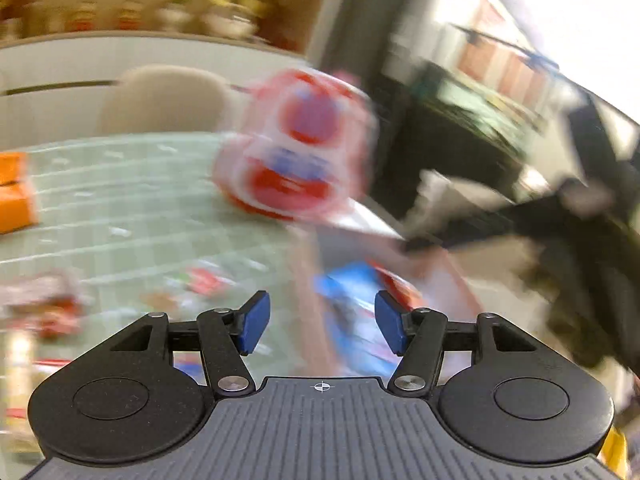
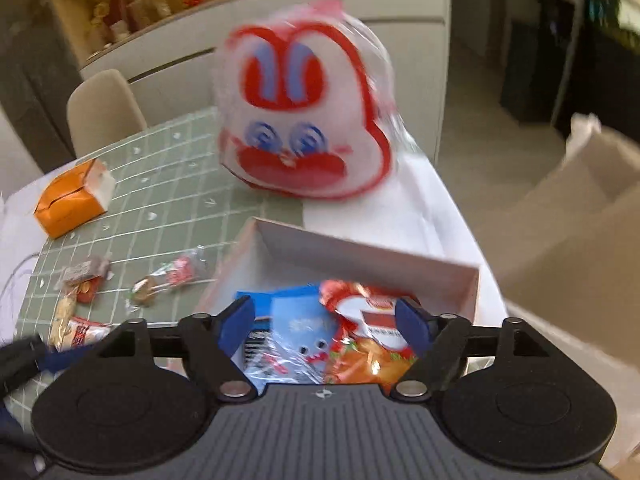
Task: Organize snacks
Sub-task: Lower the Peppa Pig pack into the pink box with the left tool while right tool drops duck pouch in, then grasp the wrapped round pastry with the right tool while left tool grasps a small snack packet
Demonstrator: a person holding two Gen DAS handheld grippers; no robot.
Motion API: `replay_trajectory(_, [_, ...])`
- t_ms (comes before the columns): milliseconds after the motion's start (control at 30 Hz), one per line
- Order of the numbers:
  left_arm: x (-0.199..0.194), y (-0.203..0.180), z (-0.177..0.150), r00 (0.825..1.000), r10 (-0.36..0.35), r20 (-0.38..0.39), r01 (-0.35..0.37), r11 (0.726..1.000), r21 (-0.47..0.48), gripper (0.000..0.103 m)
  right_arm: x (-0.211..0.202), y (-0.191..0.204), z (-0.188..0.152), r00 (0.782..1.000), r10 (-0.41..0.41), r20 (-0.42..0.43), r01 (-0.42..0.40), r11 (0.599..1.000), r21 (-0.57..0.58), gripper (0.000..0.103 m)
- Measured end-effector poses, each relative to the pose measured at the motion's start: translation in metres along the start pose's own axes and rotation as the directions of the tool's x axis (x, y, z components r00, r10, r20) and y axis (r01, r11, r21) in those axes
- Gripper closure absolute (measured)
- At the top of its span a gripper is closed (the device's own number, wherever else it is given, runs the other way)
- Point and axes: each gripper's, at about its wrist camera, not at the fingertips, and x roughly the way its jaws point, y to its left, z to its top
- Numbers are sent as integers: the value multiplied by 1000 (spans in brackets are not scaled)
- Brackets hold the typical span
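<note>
Both tongs were wide open & held nothing: left gripper (image 1: 322,326), right gripper (image 2: 326,326) over the white box (image 2: 360,258) w/ snack packs (image 2: 340,340). Bunny bag (image 2: 306,120) sat far behind.

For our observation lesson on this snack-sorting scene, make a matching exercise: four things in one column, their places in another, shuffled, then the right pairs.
Things:
1. rabbit-face pack
2. orange carton
3. blue packet
4. loose wrapped sweets

Places:
A. inside the white box
B. on the green cloth, left of the box
C. far left of the table
D. beyond the box's far wall

Pairs: 1-D, 2-C, 3-A, 4-B
</note>
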Motion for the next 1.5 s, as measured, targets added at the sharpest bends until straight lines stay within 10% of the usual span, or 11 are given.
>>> replay_trajectory(133, [37, 46, 29, 990, 99, -105, -96, 995, 37, 40, -6, 35, -9, 1000, 4, 19, -4, 1000, -14, 25])
replay_trajectory(300, [98, 62, 37, 948, 163, -274, -53, 928, 369, 40, -36, 63, -61, 1000, 0, 30, 2, 999, -44, 25])
replay_trajectory(433, [118, 72, 36, 929, 74, -362, 62, 934, 352, 39, -43, 80, -98, 998, -63, 19, 64, 995, -80, 25])
replay_trajectory(633, [129, 80, 27, 926, 96, -365, 38, 939, 343, 55, -46, 95, -131, 995, -97, -9, 97, 994, -53, 25])
replay_trajectory(1000, [6, 84, 9, 968, -32, -250, 85, 975, 203, 65, -27, 130, -146, 993, -112, -28, 112, 993, -27, 25])
replay_trajectory(1500, [-127, 121, -94, 952, -122, -281, 94, 990, -109, 67, 39, 211, -144, 994, -25, -107, 9, 989, -149, 27])
